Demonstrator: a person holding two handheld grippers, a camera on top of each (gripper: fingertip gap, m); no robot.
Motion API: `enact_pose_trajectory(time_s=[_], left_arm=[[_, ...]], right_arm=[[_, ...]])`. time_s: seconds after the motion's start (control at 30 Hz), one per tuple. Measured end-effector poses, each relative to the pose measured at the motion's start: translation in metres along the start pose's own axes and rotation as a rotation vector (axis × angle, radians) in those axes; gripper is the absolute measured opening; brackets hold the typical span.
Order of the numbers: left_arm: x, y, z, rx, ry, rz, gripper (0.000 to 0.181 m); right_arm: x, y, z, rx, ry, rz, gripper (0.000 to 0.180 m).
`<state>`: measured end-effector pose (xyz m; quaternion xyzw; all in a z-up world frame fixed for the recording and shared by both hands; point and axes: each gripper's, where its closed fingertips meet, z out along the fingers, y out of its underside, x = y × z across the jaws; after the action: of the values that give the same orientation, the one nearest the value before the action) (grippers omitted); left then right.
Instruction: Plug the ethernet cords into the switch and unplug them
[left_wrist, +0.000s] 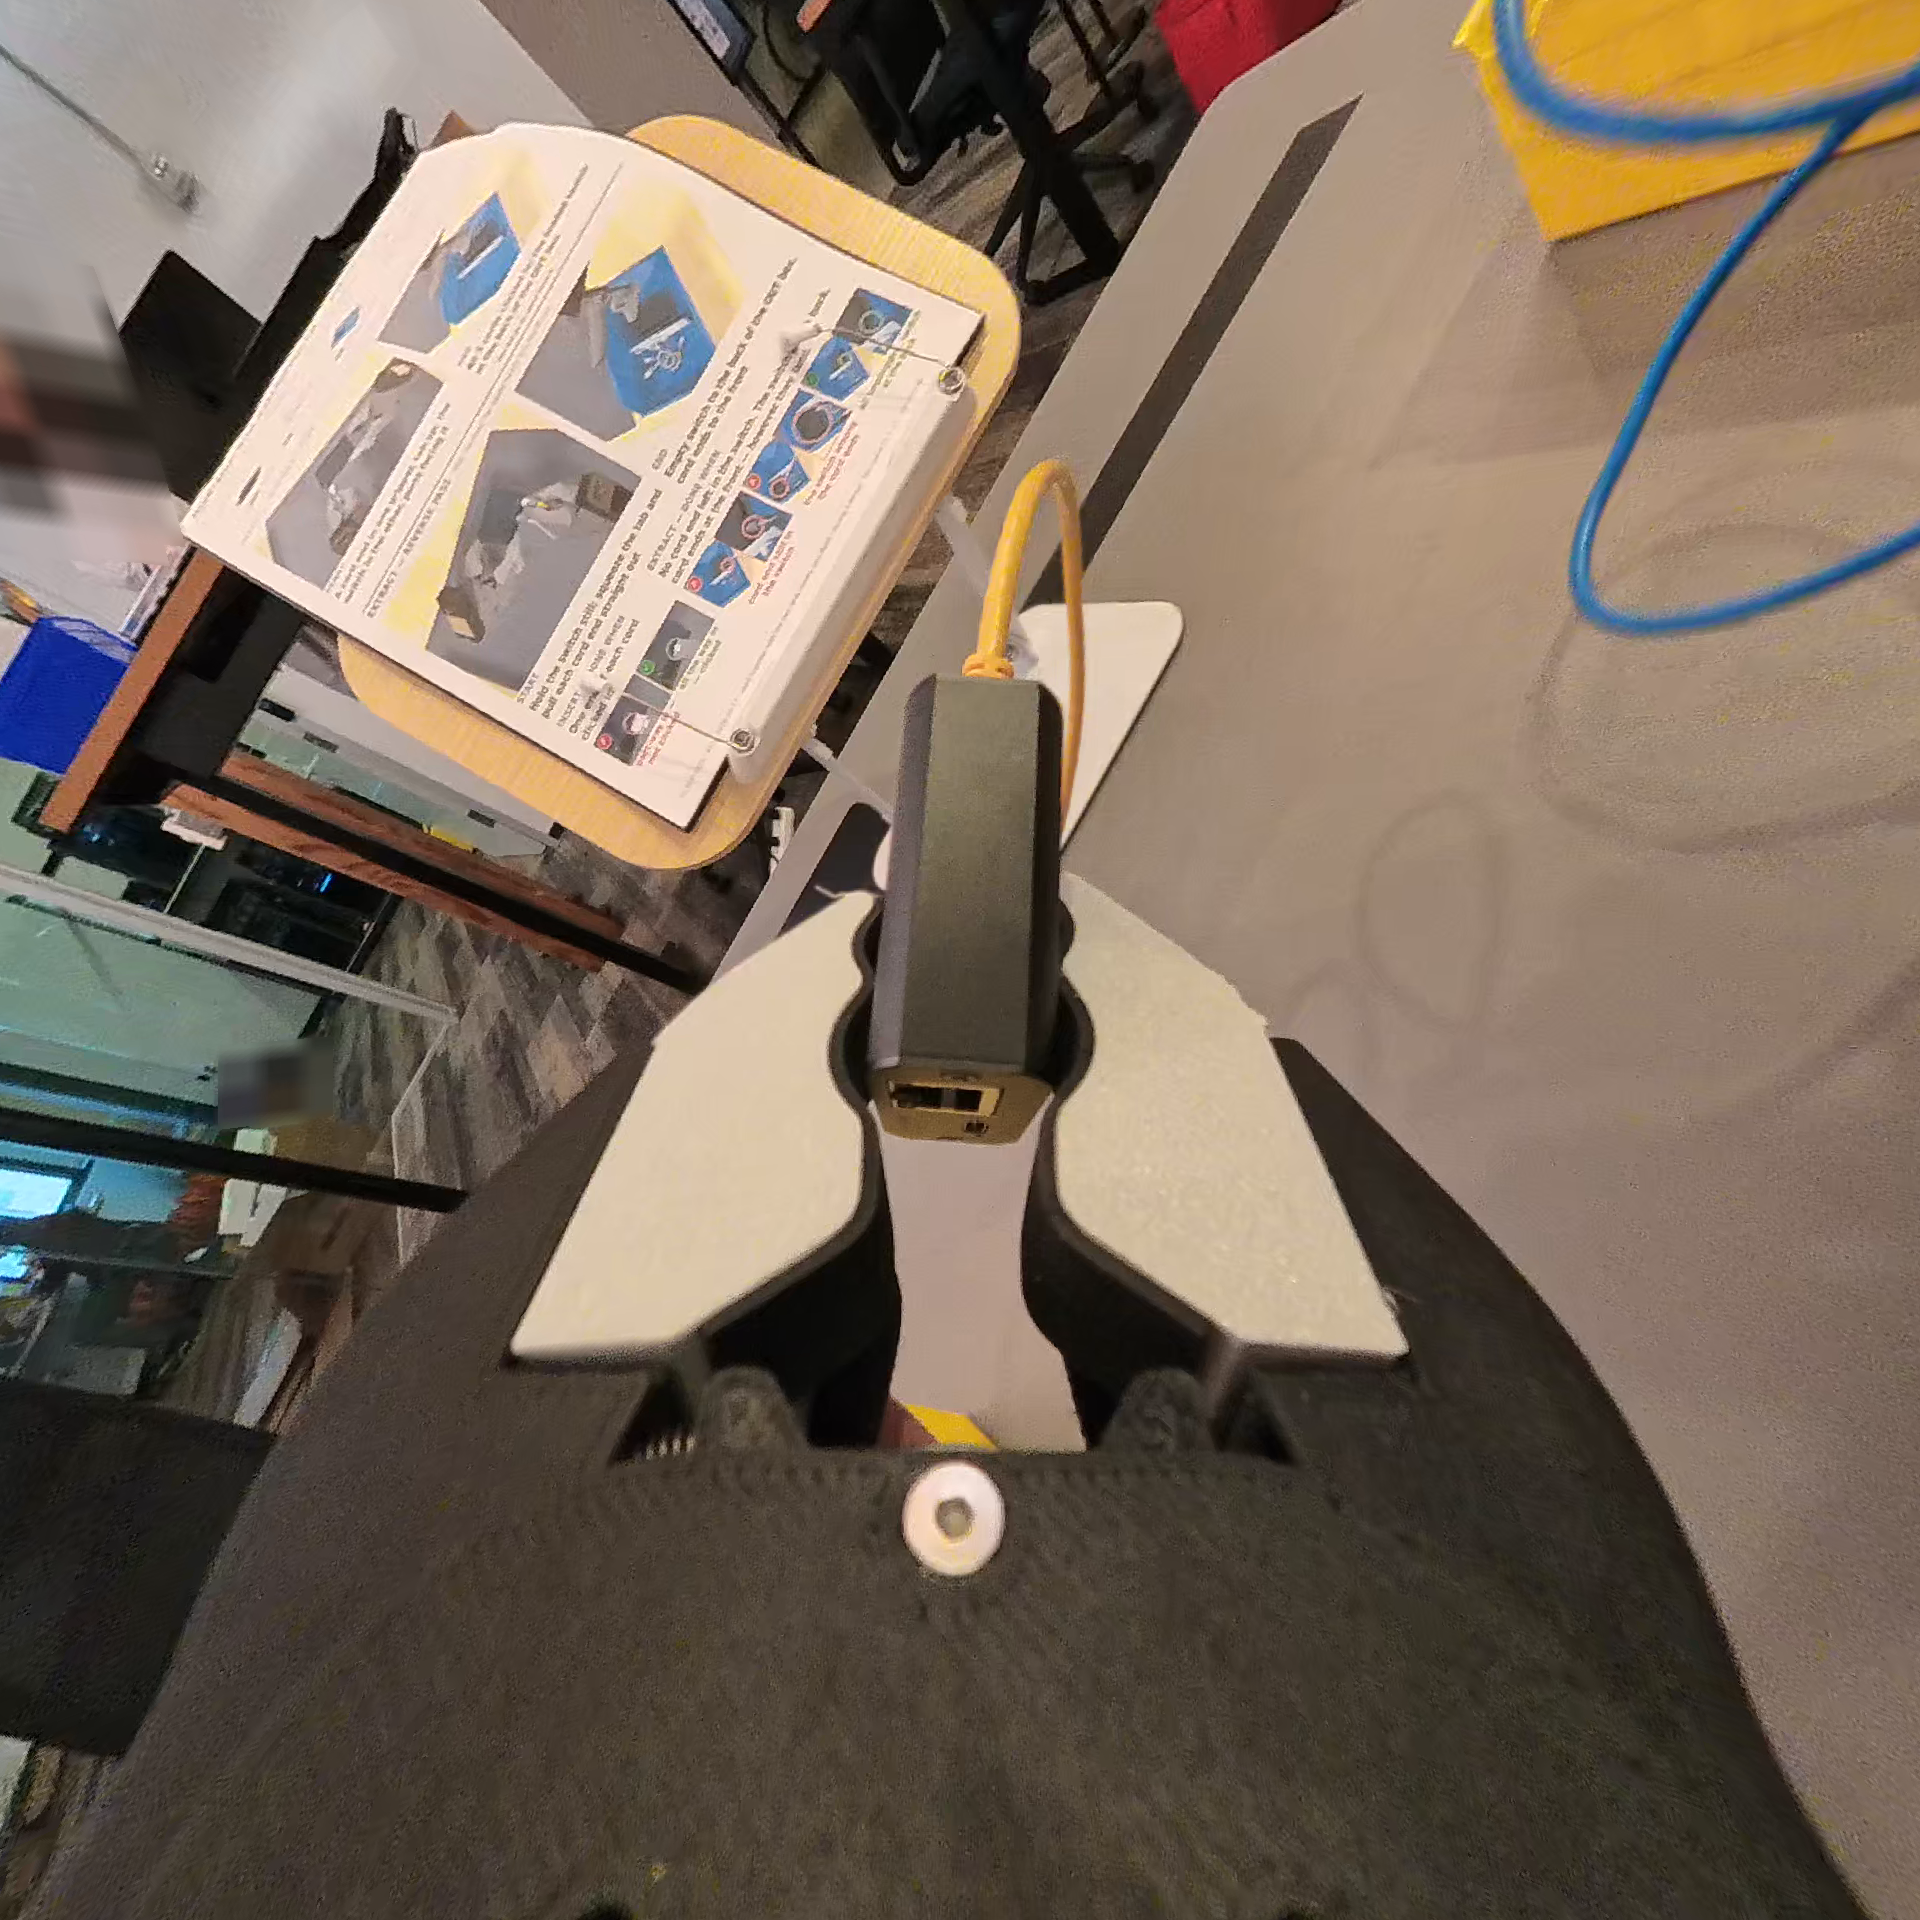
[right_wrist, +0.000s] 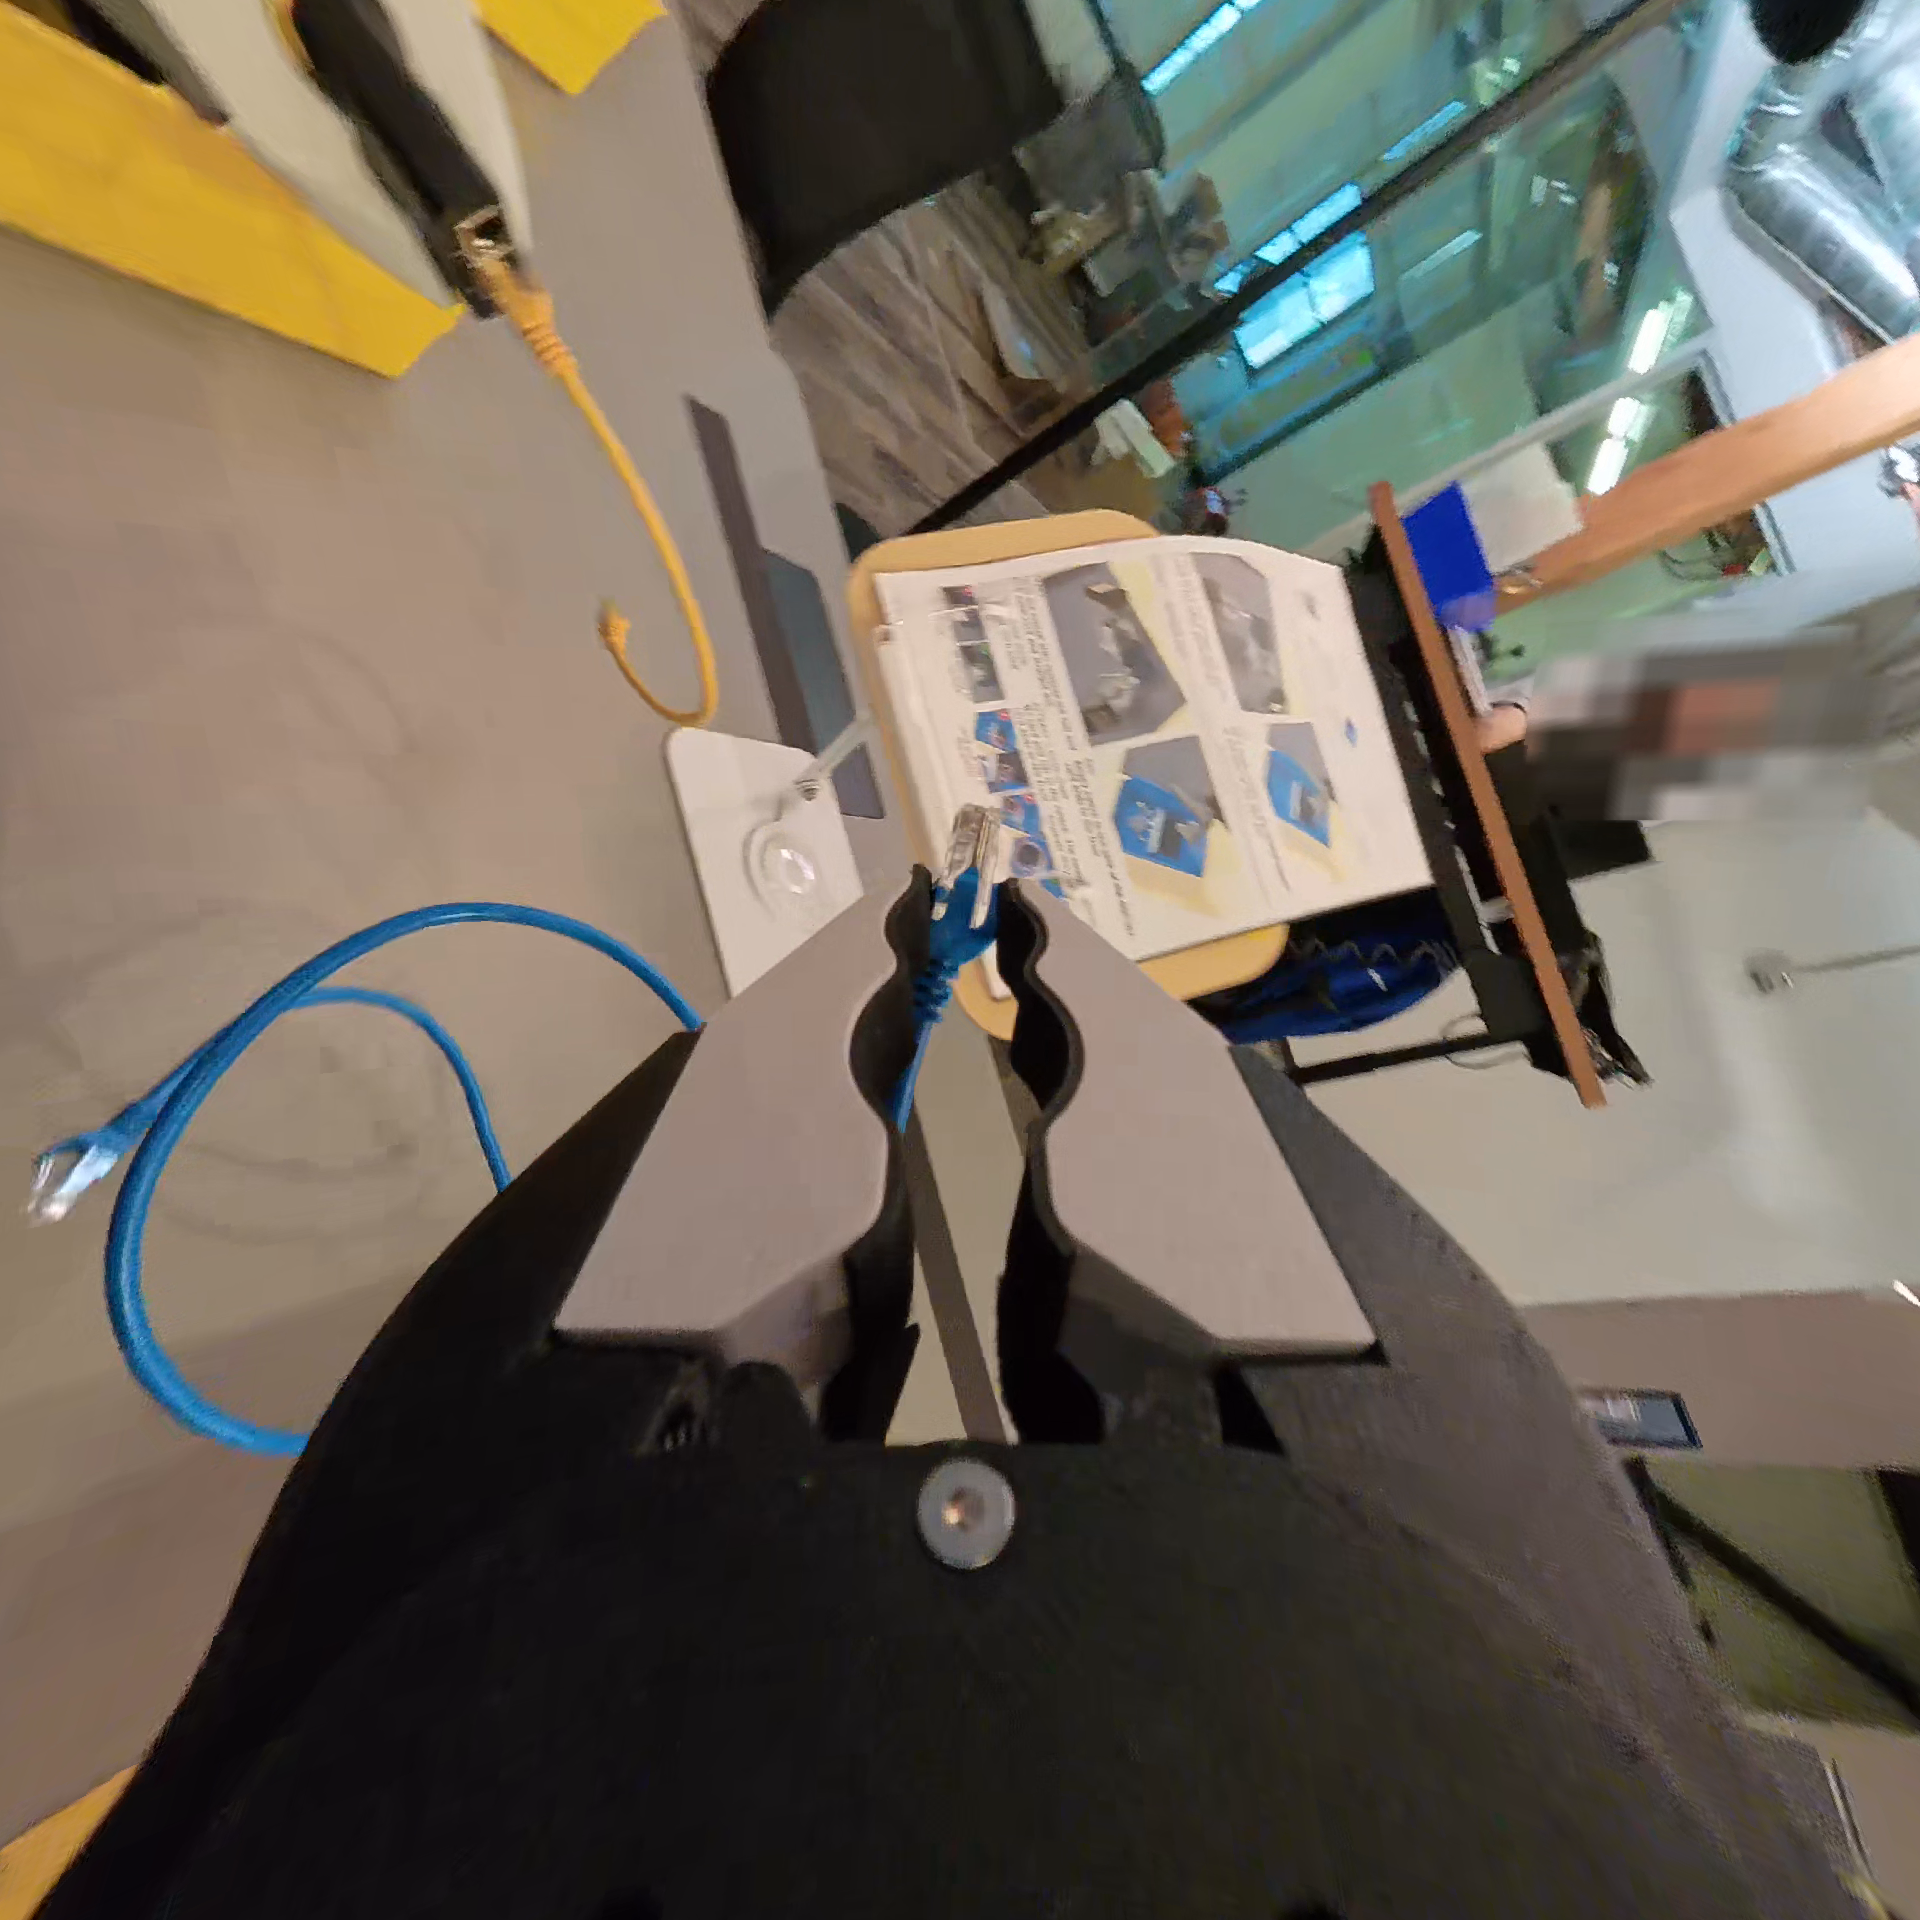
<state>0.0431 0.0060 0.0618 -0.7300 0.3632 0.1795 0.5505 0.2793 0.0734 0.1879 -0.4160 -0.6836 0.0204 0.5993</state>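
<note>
My left gripper (left_wrist: 971, 935) is shut on a small black switch (left_wrist: 961, 883) and holds it above the grey table (left_wrist: 1507, 1143). An empty port (left_wrist: 935, 1096) on the switch faces the camera. A yellow cord (left_wrist: 1070, 582) is plugged into its far end and loops back. My right gripper (right_wrist: 966, 896) is shut on the blue cord's boot (right_wrist: 961, 925), with the clear plug (right_wrist: 974, 836) sticking out past the fingertips. The blue cord (right_wrist: 312, 977) loops on the table, and its other plug (right_wrist: 62, 1179) lies free. The switch (right_wrist: 416, 156) and yellow cord (right_wrist: 644, 499) show far off at the upper left.
An instruction sheet on a wooden stand (left_wrist: 582, 468) (right_wrist: 1143, 748) sits past the table edge on a white base (right_wrist: 748, 821). A yellow bin (left_wrist: 1662, 156) (right_wrist: 156, 208) stands on the table. The yellow cord's free plug (right_wrist: 615, 627) lies on the table. The left gripper's tips are roughly 30 cm from the right gripper's.
</note>
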Motion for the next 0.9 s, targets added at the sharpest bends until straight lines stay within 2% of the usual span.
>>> enact_pose_trajectory(time_s=[0.23,0.4,0.53,0.67,0.9], left_arm=[[0.004,0.008,0.004,-0.024,0.012,0.023,0.025],[0.010,0.006,0.007,-0.015,0.026,0.023,0.025],[0.015,0.005,0.007,-0.013,0.042,0.024,0.025],[0.021,0.007,0.007,-0.022,0.050,0.034,0.025],[0.028,0.008,0.005,-0.028,0.065,0.044,0.025]], right_arm=[[0.100,0.018,-0.074,-0.133,0.267,0.056,0.011],[0.131,0.067,-0.129,-0.348,0.423,0.092,0.011],[0.107,0.127,-0.147,-0.509,0.464,0.141,0.010],[0.062,0.183,-0.144,-0.578,0.463,0.283,0.010],[-0.016,0.245,-0.116,-0.558,0.386,0.567,0.011]])
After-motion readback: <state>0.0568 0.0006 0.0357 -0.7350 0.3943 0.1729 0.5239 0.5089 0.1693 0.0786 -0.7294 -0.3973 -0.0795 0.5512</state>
